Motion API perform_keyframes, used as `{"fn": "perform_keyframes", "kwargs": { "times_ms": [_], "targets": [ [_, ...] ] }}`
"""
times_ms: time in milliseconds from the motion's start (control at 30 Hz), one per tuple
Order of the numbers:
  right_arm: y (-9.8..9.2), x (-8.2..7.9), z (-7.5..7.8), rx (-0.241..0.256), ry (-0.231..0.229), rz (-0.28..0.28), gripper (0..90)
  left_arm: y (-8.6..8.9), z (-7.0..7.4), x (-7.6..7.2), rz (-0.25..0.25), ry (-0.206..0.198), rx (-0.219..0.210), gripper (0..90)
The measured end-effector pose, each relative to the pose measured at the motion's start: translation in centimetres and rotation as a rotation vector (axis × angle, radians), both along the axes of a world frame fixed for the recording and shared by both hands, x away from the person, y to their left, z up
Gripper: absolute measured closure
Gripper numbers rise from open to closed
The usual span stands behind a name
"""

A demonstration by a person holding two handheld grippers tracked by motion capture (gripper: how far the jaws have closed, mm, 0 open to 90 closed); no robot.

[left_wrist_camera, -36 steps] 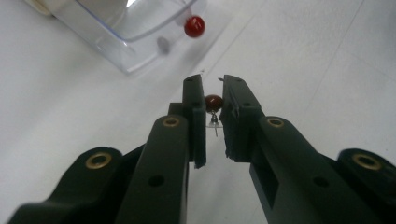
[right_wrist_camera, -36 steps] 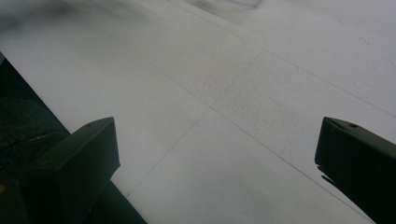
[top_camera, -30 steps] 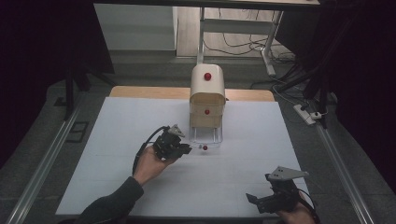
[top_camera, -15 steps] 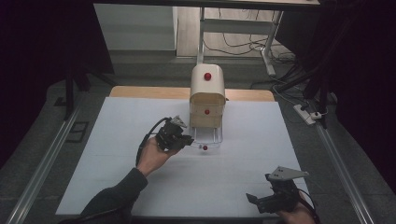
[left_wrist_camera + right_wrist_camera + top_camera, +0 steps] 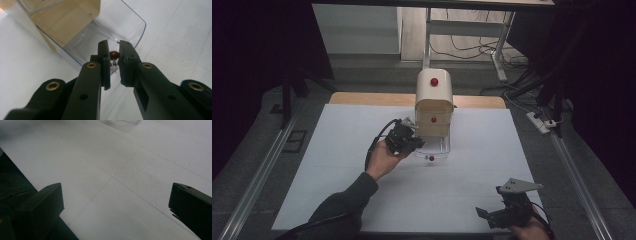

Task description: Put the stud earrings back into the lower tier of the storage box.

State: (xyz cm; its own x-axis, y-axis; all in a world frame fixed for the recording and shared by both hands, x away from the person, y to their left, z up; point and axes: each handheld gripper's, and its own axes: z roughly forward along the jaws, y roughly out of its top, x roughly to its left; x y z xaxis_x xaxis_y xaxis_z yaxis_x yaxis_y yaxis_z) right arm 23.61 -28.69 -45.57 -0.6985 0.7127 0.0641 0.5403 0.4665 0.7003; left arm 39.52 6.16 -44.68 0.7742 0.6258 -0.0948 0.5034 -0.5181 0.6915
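The left gripper (image 5: 412,145) is sitting near the centre of the high view, right at the clear drawer (image 5: 441,149) pulled out from the bottom of the cream cabinet (image 5: 434,102). In the left gripper view its jaws are narrowed to a slim gap, and the red knob (image 5: 114,54) on the drawer front is showing just past the tips, in the middle of the frame. Whether the pads are already pinching the knob's stem is hard to say; a sliver of light is still showing between them.

The right gripper (image 5: 504,212) is resting at the lower right of the high view on the white table (image 5: 492,150), its jaws spread wide, with bare tabletop showing between them.

To do this step well, I would say the left jaws should be closing squarely on the knob's neck, staying level with the drawer, then moving straight along the drawer's run so it is not twisting or tipping the light cabinet.
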Motion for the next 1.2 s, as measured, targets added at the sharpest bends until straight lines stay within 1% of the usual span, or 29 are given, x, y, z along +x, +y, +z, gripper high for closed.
{"fn": "perform_keyframes", "kwargs": {
  "times_ms": [200,400,500,633,767,833,933,1067,1200],
  "targets": [
    [0.0,0.0,0.0,0.000,0.000,0.000,0.0,-0.6,-0.1,1.0,-0.002,-0.014,-0.014,79.5],
    [0.0,0.0,0.0,0.000,-0.002,0.002,0.0,-1.1,-0.8,1.9,-0.004,-0.021,-0.012,79.4],
    [-0.1,0.0,0.0,0.000,-0.001,0.002,0.0,-1.4,-1.3,2.3,-0.006,-0.024,-0.001,79.4],
    [-0.1,0.0,0.0,0.000,-0.001,0.002,0.0,-1.7,-2.1,2.5,-0.005,-0.011,0.004,79.2],
    [-0.1,0.0,0.0,-0.001,-0.001,0.005,0.0,-2.0,-2.8,2.6,-0.009,-0.004,0.027,78.7],
    [0.0,0.0,0.0,-0.001,-0.001,0.006,0.0,-2.1,-3.1,2.5,-0.009,-0.005,0.047,78.1],
    [0.0,0.0,0.0,-0.004,0.000,0.006,0.0,-2.1,-3.1,2.5,-0.007,-0.011,0.052,73.5],
    [0.0,0.0,0.0,-0.004,0.001,0.005,0.0,-1.9,-2.9,2.4,-0.002,-0.010,0.045,67.0],
    [0.0,0.0,0.0,-0.006,-0.001,0.007,0.0,-1.8,-2.7,2.3,-0.011,0.006,0.031,63.8]
  ]
}}
